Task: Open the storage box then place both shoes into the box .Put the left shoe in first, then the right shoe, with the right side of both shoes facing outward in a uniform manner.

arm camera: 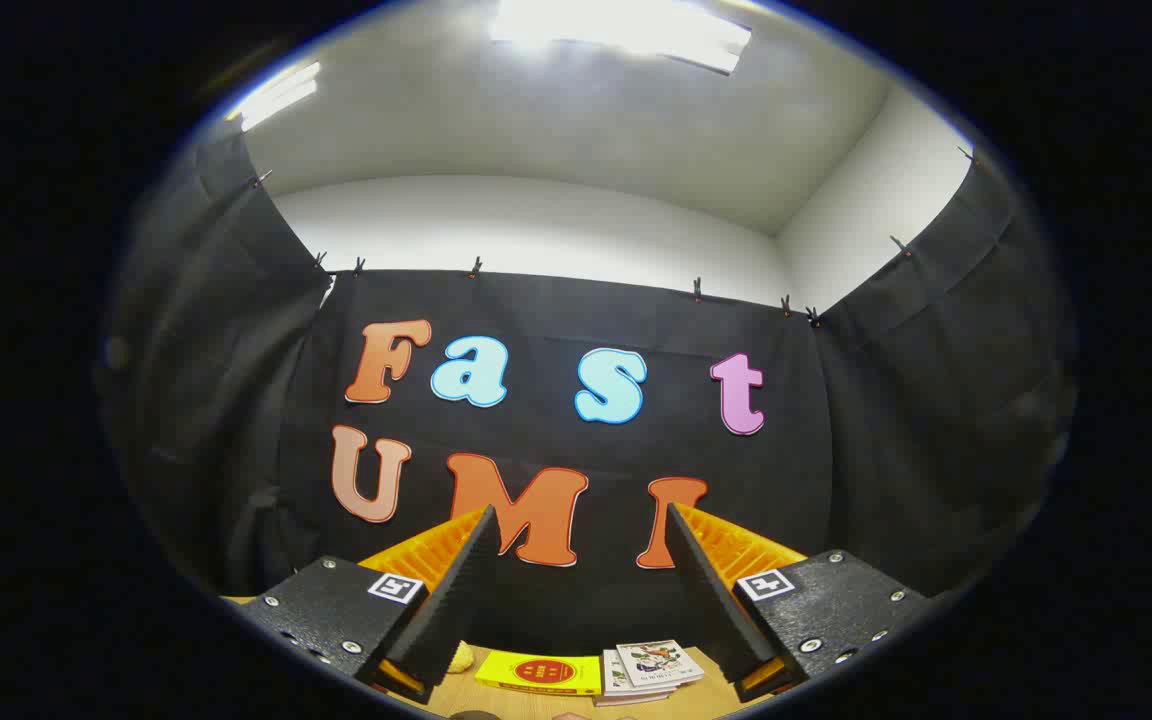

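The camera rode on the gripper (576, 525) and looked forward along its two fingers (456, 590), which stood spread wide apart with nothing between them. It was tilted upward, facing the booth's back cloth wall (576, 310) square on from some way off, with the ceiling (556, 140) and its lights (626, 30) above. Below, between the fingers, it caught a near strip of table (536, 705) with a few booklets (641, 668).
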Available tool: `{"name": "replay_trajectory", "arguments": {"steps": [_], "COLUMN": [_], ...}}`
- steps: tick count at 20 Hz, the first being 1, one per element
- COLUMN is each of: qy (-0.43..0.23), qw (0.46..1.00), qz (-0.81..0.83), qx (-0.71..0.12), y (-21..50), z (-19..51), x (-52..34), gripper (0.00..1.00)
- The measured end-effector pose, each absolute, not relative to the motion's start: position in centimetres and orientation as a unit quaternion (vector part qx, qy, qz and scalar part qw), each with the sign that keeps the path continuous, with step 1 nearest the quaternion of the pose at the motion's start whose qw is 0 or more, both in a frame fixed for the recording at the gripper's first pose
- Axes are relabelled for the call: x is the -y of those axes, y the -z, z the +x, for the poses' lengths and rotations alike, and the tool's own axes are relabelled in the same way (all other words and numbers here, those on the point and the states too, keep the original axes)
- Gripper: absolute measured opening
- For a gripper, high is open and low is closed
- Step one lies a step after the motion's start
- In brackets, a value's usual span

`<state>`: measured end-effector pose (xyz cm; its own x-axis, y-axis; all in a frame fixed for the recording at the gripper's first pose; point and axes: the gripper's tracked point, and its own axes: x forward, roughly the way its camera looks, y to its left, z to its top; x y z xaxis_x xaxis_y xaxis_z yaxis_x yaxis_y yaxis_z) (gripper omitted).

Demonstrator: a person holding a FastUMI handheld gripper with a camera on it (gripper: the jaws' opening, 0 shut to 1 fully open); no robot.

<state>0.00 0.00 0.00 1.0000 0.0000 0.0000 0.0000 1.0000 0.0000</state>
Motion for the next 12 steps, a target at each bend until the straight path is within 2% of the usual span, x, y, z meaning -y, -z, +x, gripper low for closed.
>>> {"name": "replay_trajectory", "arguments": {"steps": [7, 12], "qy": [-0.03, -0.026], "qw": [1.0, 0.999], "qz": [0.003, 0.008], "qx": [-0.007, -0.027], "y": [0.3, 1.3], "z": [-0.3, 0.0], "x": [-1.3, -1.0], "gripper": [0.98, 0.98]}}
